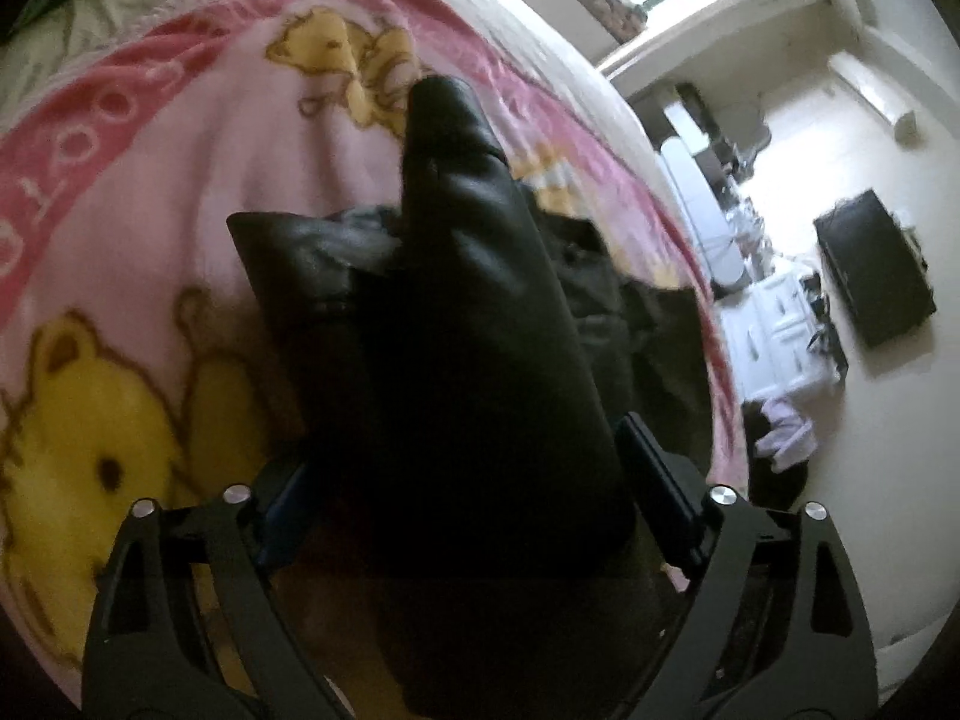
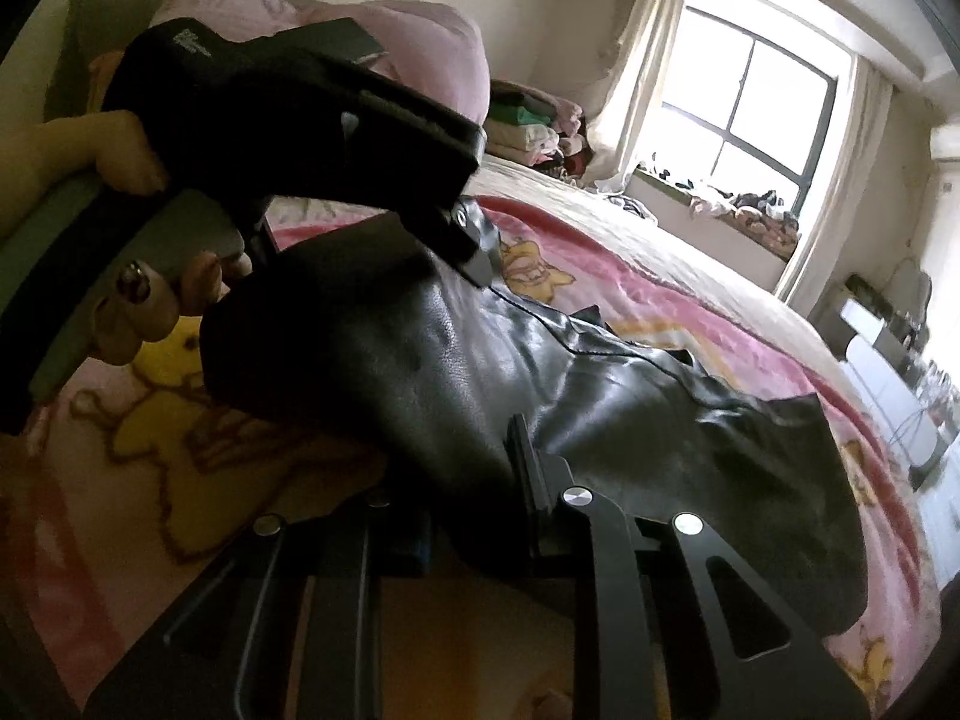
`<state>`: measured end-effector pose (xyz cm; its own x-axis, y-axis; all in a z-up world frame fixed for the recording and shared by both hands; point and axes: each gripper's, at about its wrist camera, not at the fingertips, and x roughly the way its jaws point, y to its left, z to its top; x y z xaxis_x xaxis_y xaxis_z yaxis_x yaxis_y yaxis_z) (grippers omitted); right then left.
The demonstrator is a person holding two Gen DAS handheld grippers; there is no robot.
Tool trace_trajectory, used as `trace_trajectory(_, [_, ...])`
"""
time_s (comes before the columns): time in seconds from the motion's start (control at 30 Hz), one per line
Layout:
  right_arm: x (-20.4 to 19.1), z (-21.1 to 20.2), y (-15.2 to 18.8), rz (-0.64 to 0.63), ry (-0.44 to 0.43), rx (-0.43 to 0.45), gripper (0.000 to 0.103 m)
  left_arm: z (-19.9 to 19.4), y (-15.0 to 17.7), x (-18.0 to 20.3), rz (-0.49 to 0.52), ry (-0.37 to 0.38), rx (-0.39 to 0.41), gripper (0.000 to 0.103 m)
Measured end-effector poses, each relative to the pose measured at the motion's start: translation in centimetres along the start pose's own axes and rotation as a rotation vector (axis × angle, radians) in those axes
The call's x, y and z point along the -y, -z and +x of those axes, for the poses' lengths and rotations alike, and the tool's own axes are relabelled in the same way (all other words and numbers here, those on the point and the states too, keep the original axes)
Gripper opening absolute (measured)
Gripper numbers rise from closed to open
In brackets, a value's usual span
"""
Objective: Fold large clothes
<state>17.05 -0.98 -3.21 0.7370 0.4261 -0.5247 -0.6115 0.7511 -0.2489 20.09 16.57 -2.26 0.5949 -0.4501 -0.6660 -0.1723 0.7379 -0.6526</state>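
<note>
Two grippers have hold of one black leather garment (image 2: pixel 600 384), which lies partly lifted over a pink cartoon-bear blanket (image 1: pixel 210 192) on the bed. Its long axis runs away from both cameras, toward the window (image 2: pixel 756 96) in the right wrist view. A thick fold of it fills the left gripper (image 1: pixel 468 480), whose fingers stand well apart with the leather packed between them. The right gripper (image 2: pixel 474 510) pinches another fold, its fingers closer together. The left gripper's body (image 2: pixel 288 114), held by the person's hand (image 2: pixel 138 240), sits just above the garment's near end in the right wrist view, so both tools hold the same end, with the free length stretching ahead. I judge the fold must carry this end forward along that axis. Red lettering on the blanket's border (image 1: pixel 90 138) is partly legible, perhaps "Pooh" upside down; a pale logo on the left gripper's body is too blurred to read.
</note>
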Motion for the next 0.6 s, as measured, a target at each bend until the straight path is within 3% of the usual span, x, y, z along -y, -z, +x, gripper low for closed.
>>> trace_trajectory(0.1, [1.2,-1.0,-0.3,0.053,-0.023,0.013,0.019,-1.0,0.1,2.3,0.017,-0.012,0.050,0.067])
trace_trajectory(0.27, [5.0,-3.1,-0.4,0.237,-0.115,0.049,0.019,-1.8,0.2,9.0,0.135,-0.052,0.120,0.066])
trace_trajectory(0.4, [9.2,-4.9,0.5,0.421,-0.188,0.098,0.019,-1.2,0.5,14.3,0.229,-0.061,0.142,0.066])
trace_trajectory(0.6, [14.8,-6.3,2.3,0.571,-0.224,0.161,0.019,0.8,1.0,20.2,0.328,-0.072,0.145,0.066])
